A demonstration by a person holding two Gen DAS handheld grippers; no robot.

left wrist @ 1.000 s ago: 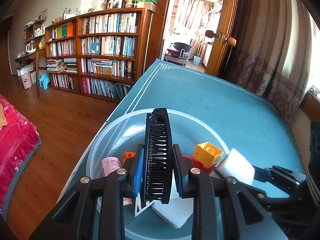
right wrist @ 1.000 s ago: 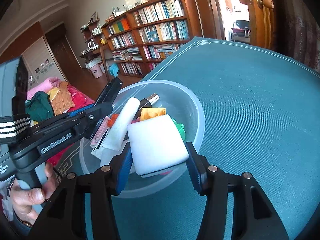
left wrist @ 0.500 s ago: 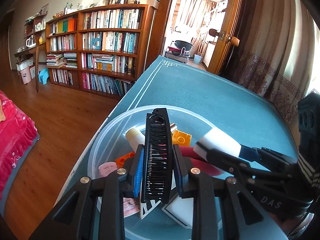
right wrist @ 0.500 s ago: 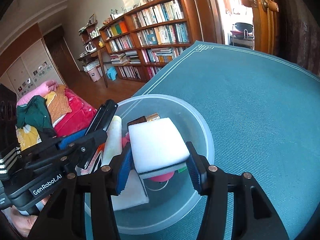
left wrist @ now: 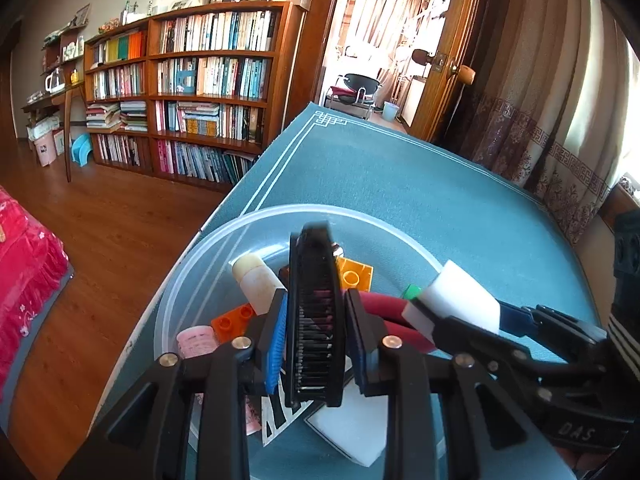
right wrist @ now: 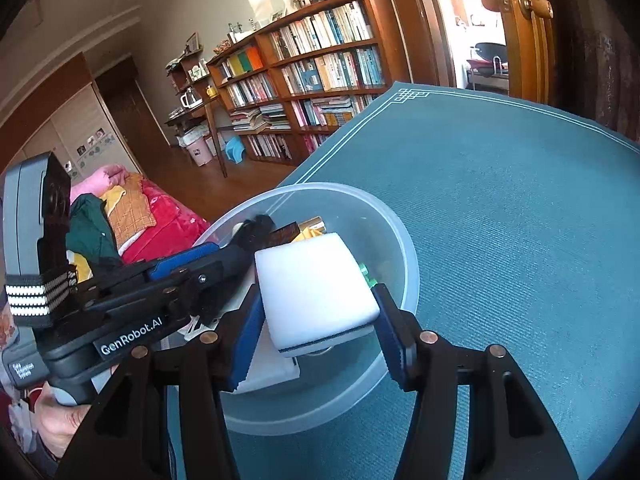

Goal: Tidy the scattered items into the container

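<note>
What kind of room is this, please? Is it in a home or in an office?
Most likely a lived-in home, perhaps a study or living room. A tall wooden bookshelf is full of books, a red bedspread with clothes piled on it lies nearby, and a teal tablecloth covers the table that bears the bowl.

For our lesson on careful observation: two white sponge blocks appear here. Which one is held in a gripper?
The white sponge with the dark blue edge, between the right gripper's fingers. The other white block lies loose in the bowl.
</note>
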